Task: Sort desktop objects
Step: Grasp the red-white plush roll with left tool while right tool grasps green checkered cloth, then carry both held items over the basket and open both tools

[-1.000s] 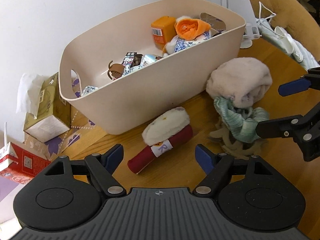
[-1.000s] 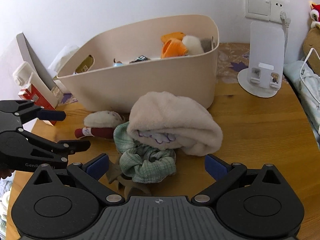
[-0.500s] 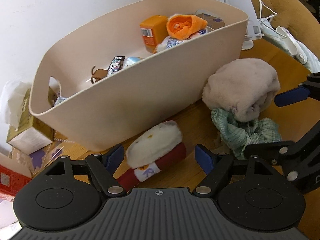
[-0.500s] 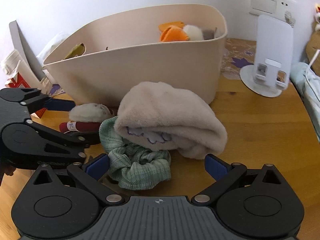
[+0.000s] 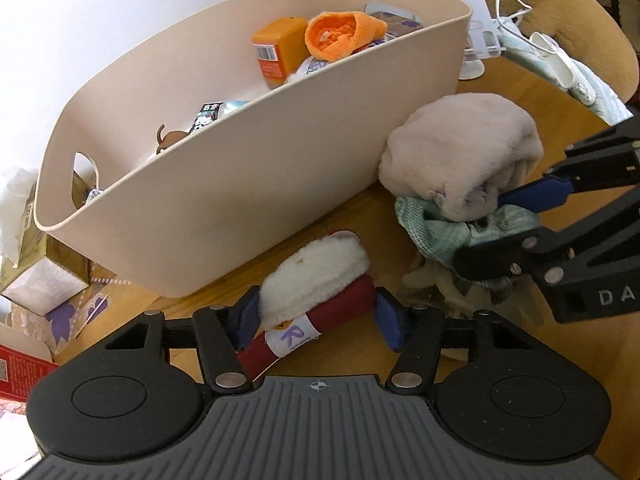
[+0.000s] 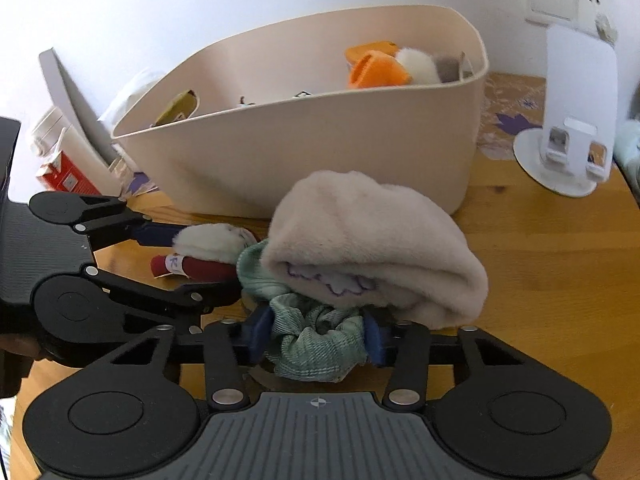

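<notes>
A white-and-dark-red plush roll (image 5: 316,276) lies on the wooden table in front of the beige bin (image 5: 224,200). My left gripper (image 5: 318,320) straddles it; its jaws are closing and the blue pads (image 5: 248,318) touch both sides of the roll. To the right, a green scrunchie (image 6: 316,344) sits under a folded pink fluffy towel (image 6: 372,240). My right gripper (image 6: 316,334) is closing with its pads pressed into the scrunchie. The left gripper (image 6: 204,264) also shows in the right wrist view, around the roll (image 6: 212,240). A beige item (image 5: 428,284) lies under the scrunchie.
The bin holds an orange box (image 5: 276,52), an orange cloth (image 5: 340,36) and small toys. A tissue box (image 5: 40,276) and a red carton (image 6: 60,168) stand left of the bin. A white phone stand (image 6: 572,120) is at the back right.
My left gripper came forward and down over the plush roll and its jaws narrowed onto it. The right gripper's wide jaws closed onto the green scrunchie.
</notes>
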`<state>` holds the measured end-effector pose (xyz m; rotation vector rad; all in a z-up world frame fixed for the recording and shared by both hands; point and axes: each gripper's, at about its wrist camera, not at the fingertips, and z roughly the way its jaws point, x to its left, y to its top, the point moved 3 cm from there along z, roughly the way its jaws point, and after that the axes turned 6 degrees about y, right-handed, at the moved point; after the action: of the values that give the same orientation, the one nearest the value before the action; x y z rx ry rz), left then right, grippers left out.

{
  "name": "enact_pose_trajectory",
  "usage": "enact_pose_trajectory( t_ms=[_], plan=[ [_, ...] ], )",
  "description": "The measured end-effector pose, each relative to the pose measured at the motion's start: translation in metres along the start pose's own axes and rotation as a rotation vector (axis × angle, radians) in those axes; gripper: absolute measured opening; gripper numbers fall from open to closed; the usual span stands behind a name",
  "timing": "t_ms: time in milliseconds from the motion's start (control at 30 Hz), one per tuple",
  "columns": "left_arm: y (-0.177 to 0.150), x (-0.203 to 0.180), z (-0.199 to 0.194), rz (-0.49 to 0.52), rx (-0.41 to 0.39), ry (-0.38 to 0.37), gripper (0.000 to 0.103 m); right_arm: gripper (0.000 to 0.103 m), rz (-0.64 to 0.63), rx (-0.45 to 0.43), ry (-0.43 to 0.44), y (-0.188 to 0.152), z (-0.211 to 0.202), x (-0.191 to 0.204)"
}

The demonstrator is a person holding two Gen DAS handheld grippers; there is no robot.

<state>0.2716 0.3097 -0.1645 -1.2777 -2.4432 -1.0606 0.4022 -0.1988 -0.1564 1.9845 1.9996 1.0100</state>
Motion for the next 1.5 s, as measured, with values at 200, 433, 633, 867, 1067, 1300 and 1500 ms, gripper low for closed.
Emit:
enact_pose_trajectory(
  t_ms=[200,433,633,867,1067,1300,1500],
  plan=[
    [-0.009,0.002,-0.009,-0.021,0.017,-0.004,0.059,0.026,0.011,0.0,-0.001,0.004,-0.005,-0.001],
    [-0.017,0.012,-0.027,-0.077,0.02,0.005,0.058,0.014,0.0,0.034,0.022,-0.003,-0.013,0.006],
    [-0.027,0.019,-0.051,-0.157,0.01,-0.001,0.058,0.013,0.018,0.025,0.026,-0.01,-0.029,0.007],
    [-0.035,0.022,-0.08,-0.273,0.015,-0.017,0.058,0.011,-0.013,0.021,0.03,-0.016,-0.058,0.02],
    [-0.042,0.017,-0.106,-0.249,0.003,0.004,0.058,0.011,0.014,-0.022,0.034,-0.024,-0.091,0.024],
    [-0.047,0.016,-0.132,-0.262,-0.038,0.019,0.058,0.01,0.033,-0.046,0.029,-0.031,-0.12,0.027],
    [-0.05,0.018,-0.146,-0.277,-0.049,0.05,0.059,0.01,0.04,-0.07,0.028,-0.036,-0.138,0.024]
  ],
)
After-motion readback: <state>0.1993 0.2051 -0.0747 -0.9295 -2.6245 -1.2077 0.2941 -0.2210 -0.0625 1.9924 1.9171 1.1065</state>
